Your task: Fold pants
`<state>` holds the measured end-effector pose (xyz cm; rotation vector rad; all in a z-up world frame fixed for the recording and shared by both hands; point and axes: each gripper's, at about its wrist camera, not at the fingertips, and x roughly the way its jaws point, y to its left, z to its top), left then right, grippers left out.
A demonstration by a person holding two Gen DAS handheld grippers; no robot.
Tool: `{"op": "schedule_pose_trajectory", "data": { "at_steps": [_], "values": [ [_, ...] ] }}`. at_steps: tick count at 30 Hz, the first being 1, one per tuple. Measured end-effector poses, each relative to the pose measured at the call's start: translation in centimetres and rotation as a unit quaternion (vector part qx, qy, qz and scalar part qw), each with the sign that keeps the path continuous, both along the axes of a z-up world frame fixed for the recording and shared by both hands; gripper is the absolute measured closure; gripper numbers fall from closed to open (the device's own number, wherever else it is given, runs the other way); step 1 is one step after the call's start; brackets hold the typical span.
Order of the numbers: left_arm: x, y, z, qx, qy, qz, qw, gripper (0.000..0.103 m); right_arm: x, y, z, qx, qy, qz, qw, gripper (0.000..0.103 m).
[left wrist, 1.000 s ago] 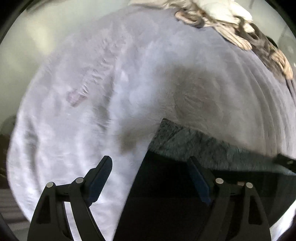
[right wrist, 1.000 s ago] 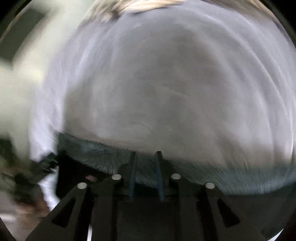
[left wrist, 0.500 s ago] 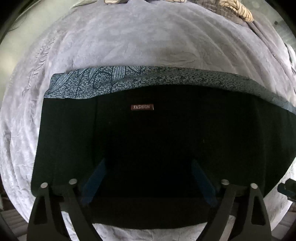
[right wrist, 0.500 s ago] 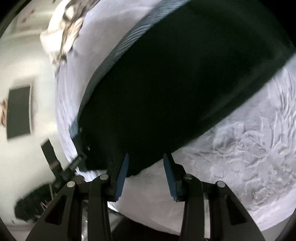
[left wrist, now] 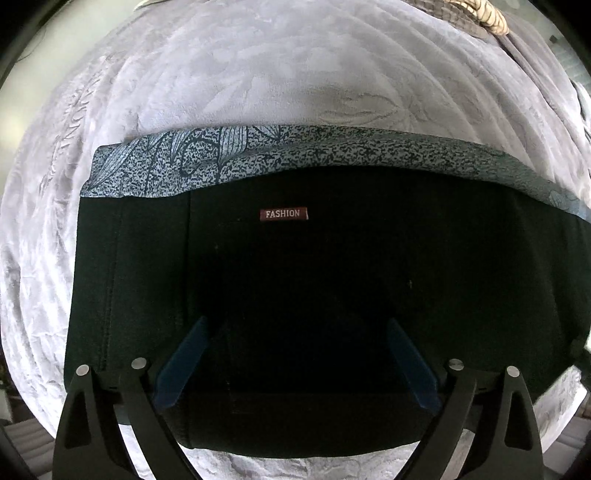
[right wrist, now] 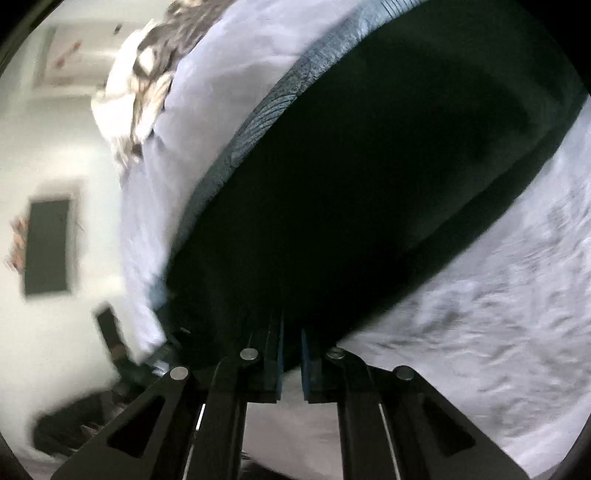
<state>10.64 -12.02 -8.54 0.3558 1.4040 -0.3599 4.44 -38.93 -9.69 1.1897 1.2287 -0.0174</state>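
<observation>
Folded black pants lie flat on a pale lilac bedspread. A red "FASHION" label shows near their far edge, under a strip of blue-grey leaf-patterned fabric. My left gripper points straight down over the black cloth. Its jaws are opening wide and nothing is pinched between them. In the right wrist view the pants run slantwise. My right gripper has closed at their near edge, and dark cloth sits between its blue pads.
The bedspread spreads out around the pants on all sides. A heap of light and brown cloth lies at the far end of the bed, beside a woven piece. Off the bed's left edge are a white wall and a dark rectangle.
The left gripper swept from the bare bedspread to above the pants and spread wider. The right gripper rolled, settled at the pants' edge and closed its jaws there.
</observation>
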Motion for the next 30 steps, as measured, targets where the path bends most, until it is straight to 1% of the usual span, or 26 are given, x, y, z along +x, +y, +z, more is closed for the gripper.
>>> {"op": "schedule_pose_trajectory", "data": {
  "at_steps": [1,2,4,5,7,8,9,10,11,12,15,17,19,21,22,23,25,28,29,30],
  "values": [
    [-0.1,0.2,-0.4,0.004,-0.003,-0.001,1.0000,0.003,-0.3,0.5,-0.9,-0.029,0.032,0.022,0.999,0.096],
    [-0.2,0.2,-0.6,0.009,-0.005,0.000,1.0000,0.002,-0.8,0.6,-1.9,-0.027,0.049,0.022,0.998,0.096],
    [-0.2,0.3,-0.5,0.010,-0.001,0.004,0.9999,0.002,-2.2,0.0,-2.7,0.008,0.057,-0.003,0.998,0.096],
    [0.0,0.2,-0.5,0.012,0.001,0.005,0.9999,0.002,-2.9,-0.8,-2.6,0.019,0.050,-0.018,0.998,0.096],
    [-0.3,0.0,-0.1,0.018,0.001,0.007,0.9998,0.002,-4.5,-3.1,-1.9,0.017,0.042,-0.053,0.998,0.093],
    [-0.2,-0.3,0.4,0.021,0.002,0.011,0.9997,0.002,-5.2,-4.7,-1.5,0.011,0.039,-0.069,0.997,0.088],
    [-0.3,-0.5,0.9,0.021,0.004,0.015,0.9996,0.002,-5.7,-6.1,-1.2,0.004,0.037,-0.084,0.996,0.079],
    [-0.5,-0.7,1.4,0.015,0.003,0.020,0.9997,0.002,-6.4,-8.3,-0.8,-0.009,0.037,-0.109,0.993,0.074],
    [-0.7,-1.1,2.1,0.006,0.001,0.021,0.9998,0.002,-7.1,-10.2,-0.6,-0.021,0.038,-0.132,0.990,0.065],
    [-1.0,-1.5,2.7,0.001,-0.003,0.019,0.9998,0.002,-7.7,-11.7,-0.4,-0.027,0.038,-0.152,0.987,0.062],
    [-2.3,-4.3,3.8,-0.013,-0.012,-0.002,0.9998,0.002,-9.0,-16.9,-0.4,-0.040,0.036,-0.216,0.975,0.062],
    [-3.0,-6.3,3.3,-0.012,-0.007,-0.015,0.9998,0.002,-9.4,-19.9,-0.7,-0.054,0.042,-0.246,0.967,0.062],
    [-3.7,-7.9,2.0,-0.002,0.007,-0.020,0.9998,0.002,-9.5,-22.0,-1.1,-0.066,0.047,-0.259,0.962,0.062],
    [-4.2,-8.6,0.4,0.010,0.023,-0.013,0.9996,0.002,-9.5,-24.2,-1.5,-0.086,0.051,-0.268,0.958,0.062],
    [-4.3,-8.8,-0.2,0.019,0.023,-0.007,0.9995,0.002,-9.4,-25.3,-1.8,-0.095,0.055,-0.271,0.956,0.062],
    [-4.5,-8.9,-0.4,0.019,0.015,-0.005,0.9997,0.002,-9.0,-26.0,-2.1,-0.099,0.057,-0.274,0.955,0.062],
    [-4.7,-9.1,-0.5,0.020,0.007,-0.004,0.9998,0.002,-9.3,-27.3,-3.0,-0.096,0.059,-0.278,0.954,0.062],
    [-4.8,-9.4,-0.7,0.018,0.012,-0.002,0.9998,0.002,-8.6,-28.5,-4.9,-0.072,0.056,-0.285,0.954,0.062],
    [-5.3,-9.4,-0.8,0.017,0.013,-0.002,0.9998,0.002,-8.3,-28.8,-5.4,-0.062,0.057,-0.284,0.955,0.069],
    [-5.3,-9.0,-1.0,0.016,0.013,-0.002,0.9998,0.002,-8.3,-28.9,-5.5,-0.057,0.056,-0.279,0.957,0.093]
  ]
}}
